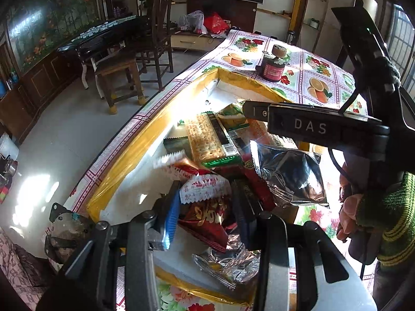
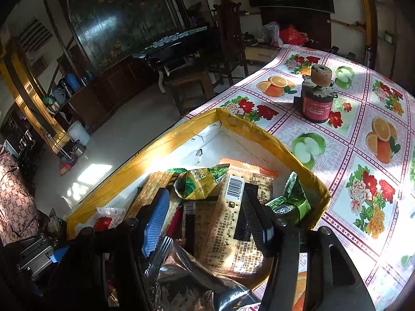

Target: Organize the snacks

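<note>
Snack packets (image 1: 215,155) lie heaped in a yellow-taped box (image 2: 262,132) on the flowered tablecloth (image 2: 363,155). Left gripper (image 1: 205,212) clamps a white-and-red packet (image 1: 205,189) over the heap. Right gripper (image 2: 205,220) hangs above the cracker packet (image 2: 233,233), jaws apart, nothing held.

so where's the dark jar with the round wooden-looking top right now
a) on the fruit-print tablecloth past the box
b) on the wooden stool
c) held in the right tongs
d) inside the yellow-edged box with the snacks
a: the jar stands upright on the fruit-print tablecloth, beyond the far rim of the yellow-edged box, and neither tongs is near it.
</note>
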Demonstrator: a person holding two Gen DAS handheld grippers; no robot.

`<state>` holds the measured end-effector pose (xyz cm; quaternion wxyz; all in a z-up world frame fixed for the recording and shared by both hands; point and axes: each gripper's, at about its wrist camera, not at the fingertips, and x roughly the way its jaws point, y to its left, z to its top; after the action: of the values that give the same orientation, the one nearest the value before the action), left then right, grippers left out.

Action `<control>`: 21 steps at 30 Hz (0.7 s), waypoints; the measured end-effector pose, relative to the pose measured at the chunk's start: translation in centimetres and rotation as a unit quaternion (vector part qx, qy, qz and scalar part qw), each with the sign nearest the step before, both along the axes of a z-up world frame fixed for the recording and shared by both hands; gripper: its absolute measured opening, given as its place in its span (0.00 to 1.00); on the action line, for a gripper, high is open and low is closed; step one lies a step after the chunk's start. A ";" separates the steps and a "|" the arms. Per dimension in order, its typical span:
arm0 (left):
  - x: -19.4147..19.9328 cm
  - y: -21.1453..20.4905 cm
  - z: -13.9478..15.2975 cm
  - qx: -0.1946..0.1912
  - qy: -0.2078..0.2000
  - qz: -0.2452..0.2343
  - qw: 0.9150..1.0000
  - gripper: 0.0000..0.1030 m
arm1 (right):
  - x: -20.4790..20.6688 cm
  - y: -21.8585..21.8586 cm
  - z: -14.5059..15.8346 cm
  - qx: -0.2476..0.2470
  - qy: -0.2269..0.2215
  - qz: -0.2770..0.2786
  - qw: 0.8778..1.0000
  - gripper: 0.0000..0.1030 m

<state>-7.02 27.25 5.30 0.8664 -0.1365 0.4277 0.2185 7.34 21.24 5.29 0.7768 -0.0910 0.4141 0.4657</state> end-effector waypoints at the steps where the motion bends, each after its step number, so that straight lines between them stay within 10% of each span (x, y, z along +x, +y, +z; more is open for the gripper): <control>1: -0.1 0.0 0.1 0.001 -0.001 0.000 1.000 0.48 | 0.0 -0.2 0.2 0.002 -0.001 -0.001 1.000 0.57; 10: -1.6 -1.7 2.2 0.029 -0.031 -0.007 0.999 0.80 | -1.0 -3.1 2.2 0.020 -0.016 0.000 1.000 0.57; 21: -4.1 -4.9 2.9 0.038 -0.037 -0.033 0.998 0.90 | -4.6 -9.9 3.5 0.033 -0.043 0.053 0.997 0.57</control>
<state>-11.14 22.33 8.20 0.8929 -0.0975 0.3910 0.2008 2.76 11.39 8.75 0.7703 -0.1073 0.3595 0.5156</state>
